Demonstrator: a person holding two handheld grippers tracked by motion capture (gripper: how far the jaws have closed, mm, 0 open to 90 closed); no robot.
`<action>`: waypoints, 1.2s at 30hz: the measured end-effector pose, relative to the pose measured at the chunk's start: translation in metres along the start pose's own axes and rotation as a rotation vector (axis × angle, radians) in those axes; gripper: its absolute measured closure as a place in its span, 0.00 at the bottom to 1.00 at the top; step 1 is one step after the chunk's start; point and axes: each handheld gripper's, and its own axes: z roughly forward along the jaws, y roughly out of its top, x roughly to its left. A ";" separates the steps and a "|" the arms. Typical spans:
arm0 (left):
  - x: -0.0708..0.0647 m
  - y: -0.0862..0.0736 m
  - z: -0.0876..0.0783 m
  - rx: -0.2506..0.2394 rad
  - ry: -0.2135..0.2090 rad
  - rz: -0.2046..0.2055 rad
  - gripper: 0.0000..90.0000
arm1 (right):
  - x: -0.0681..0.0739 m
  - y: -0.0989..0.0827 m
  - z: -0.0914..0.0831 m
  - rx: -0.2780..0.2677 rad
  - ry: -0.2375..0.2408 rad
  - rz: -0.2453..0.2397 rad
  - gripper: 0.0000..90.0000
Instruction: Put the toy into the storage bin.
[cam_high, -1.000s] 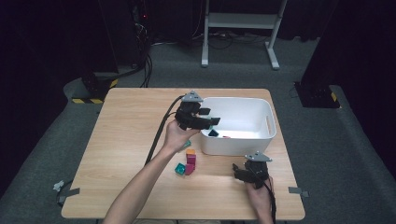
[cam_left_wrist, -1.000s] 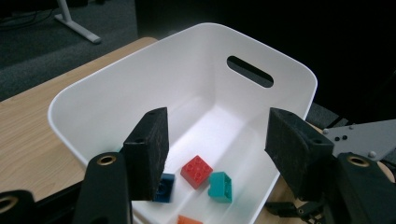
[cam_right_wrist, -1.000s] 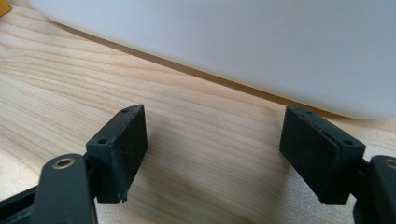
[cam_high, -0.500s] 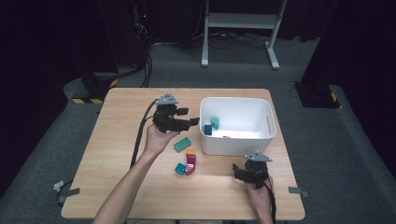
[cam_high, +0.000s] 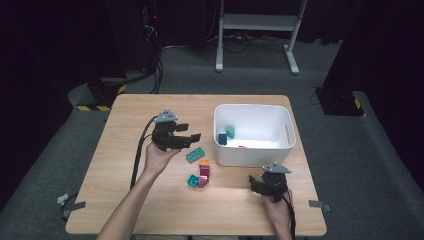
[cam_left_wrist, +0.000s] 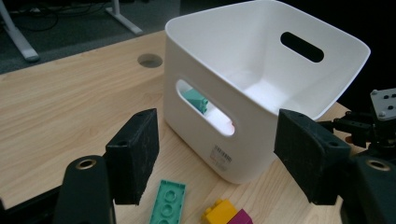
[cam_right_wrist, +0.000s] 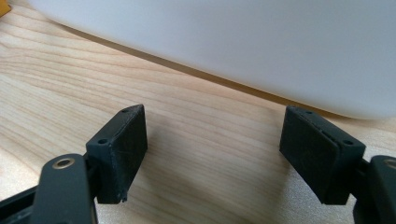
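here both grippers' fingers spread wide, empty; left gripper (cam_high: 187, 136) just opened, above green brick (cam_high: 195, 155) beside bin (cam_high: 252, 157).

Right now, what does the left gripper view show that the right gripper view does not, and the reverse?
Left gripper view: the white bin's handle slot with a teal block behind it, a flat green brick, a yellow block joined to a magenta one, and the right gripper at the far edge.
Right gripper view: its own open jaws, with nothing between them, low over bare wood.
Both share: the wooden table and the bin's white wall, seen past open black jaws.
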 end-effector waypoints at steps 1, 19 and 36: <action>0.002 -0.005 -0.001 0.005 0.012 -0.003 0.34 | 0.000 0.000 0.000 0.000 0.000 0.000 0.26; 0.017 -0.043 0.010 0.077 0.061 -0.025 0.34 | 0.000 0.000 0.000 0.000 0.000 0.000 0.26; 0.028 -0.081 0.040 0.122 0.098 -0.047 0.36 | 0.000 0.000 0.000 0.000 0.000 0.000 0.26</action>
